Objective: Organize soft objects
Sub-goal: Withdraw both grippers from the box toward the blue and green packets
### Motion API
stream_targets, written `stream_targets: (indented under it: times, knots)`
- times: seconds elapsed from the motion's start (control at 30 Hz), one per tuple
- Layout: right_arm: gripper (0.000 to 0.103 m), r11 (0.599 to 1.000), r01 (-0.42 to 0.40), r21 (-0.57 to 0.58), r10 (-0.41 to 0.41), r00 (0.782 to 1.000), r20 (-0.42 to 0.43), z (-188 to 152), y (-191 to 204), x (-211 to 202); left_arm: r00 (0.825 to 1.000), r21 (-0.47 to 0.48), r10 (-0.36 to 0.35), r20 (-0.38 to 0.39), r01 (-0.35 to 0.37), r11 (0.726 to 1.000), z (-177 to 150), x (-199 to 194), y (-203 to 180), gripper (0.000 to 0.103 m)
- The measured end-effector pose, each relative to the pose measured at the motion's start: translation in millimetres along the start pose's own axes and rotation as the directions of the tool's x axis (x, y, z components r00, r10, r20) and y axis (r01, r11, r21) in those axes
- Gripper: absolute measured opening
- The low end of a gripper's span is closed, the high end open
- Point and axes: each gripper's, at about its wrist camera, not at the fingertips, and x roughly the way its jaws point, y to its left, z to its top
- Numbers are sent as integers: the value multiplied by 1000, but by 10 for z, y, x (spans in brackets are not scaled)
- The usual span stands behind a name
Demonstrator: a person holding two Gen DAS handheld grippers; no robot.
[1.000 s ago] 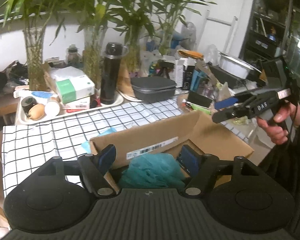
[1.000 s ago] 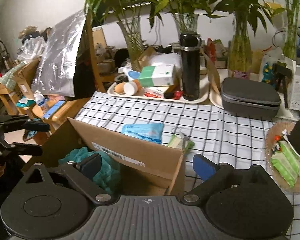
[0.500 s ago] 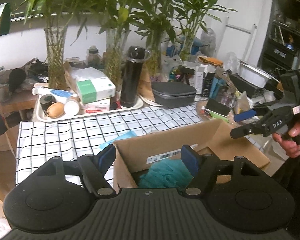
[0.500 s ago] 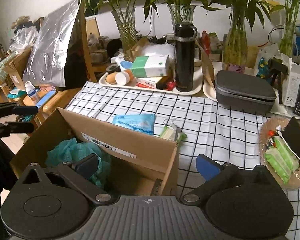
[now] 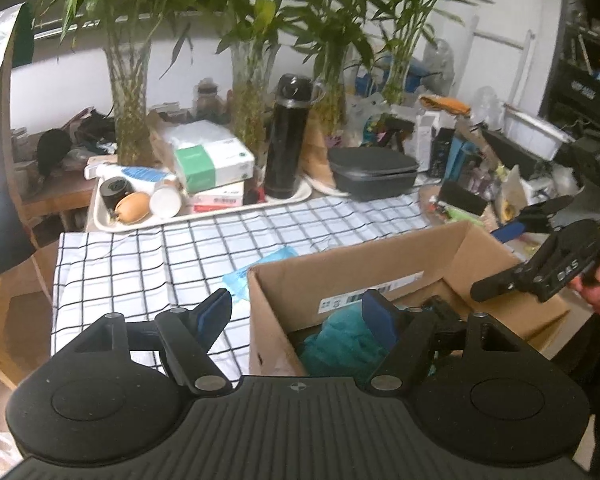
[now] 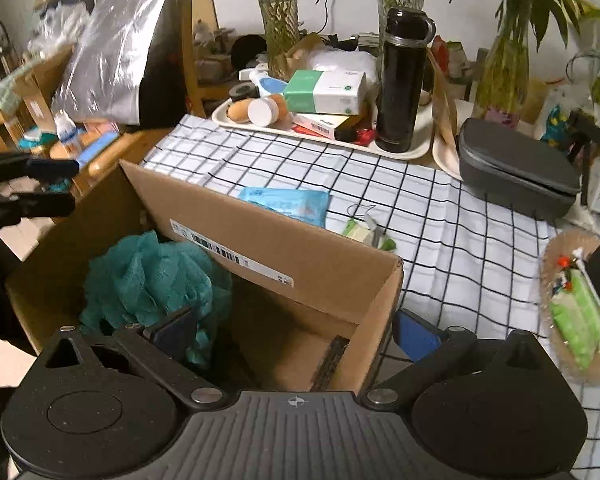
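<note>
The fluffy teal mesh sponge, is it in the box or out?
In. The fluffy teal mesh sponge sits down inside the open brown cardboard box, below its top edges, against the wall with the barcode label.

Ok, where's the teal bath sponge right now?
The teal bath sponge lies inside the cardboard box, at its left end in the right wrist view, below the barcode label.

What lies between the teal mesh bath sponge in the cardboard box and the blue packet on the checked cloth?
In the right wrist view, only the cardboard box's labelled wall separates teal sponge from blue packet.
</note>
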Motion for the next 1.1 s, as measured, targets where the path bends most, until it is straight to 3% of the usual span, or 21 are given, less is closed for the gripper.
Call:
stream_targets:
  times: [0.3, 0.47, 0.7, 0.93, 1.1]
  knots:
    - [103, 1000, -5, -4, 5, 1000, -1, 33, -24, 24, 999, -14, 39, -16, -40, 999, 8, 21, 37, 71]
    - [103, 1000, 0, 30, -2, 999, 52, 73, -104, -39, 998, -30, 60, -11, -61, 998, 22, 15, 68, 71]
    - [103, 994, 69, 80, -79, 990, 120, 164, -213, -49, 997, -98, 77, -17, -78, 992, 78, 25, 180, 71]
    - [103, 984, 103, 142, -125, 980, 154, 196, -333, -60, 993, -107, 114, -7, -114, 988, 186, 66, 268, 71]
    - [103, 965, 154, 213, -190, 968, 163, 199, -475, -54, 995, -103, 101, -1, -101, 990, 296, 184, 314, 71]
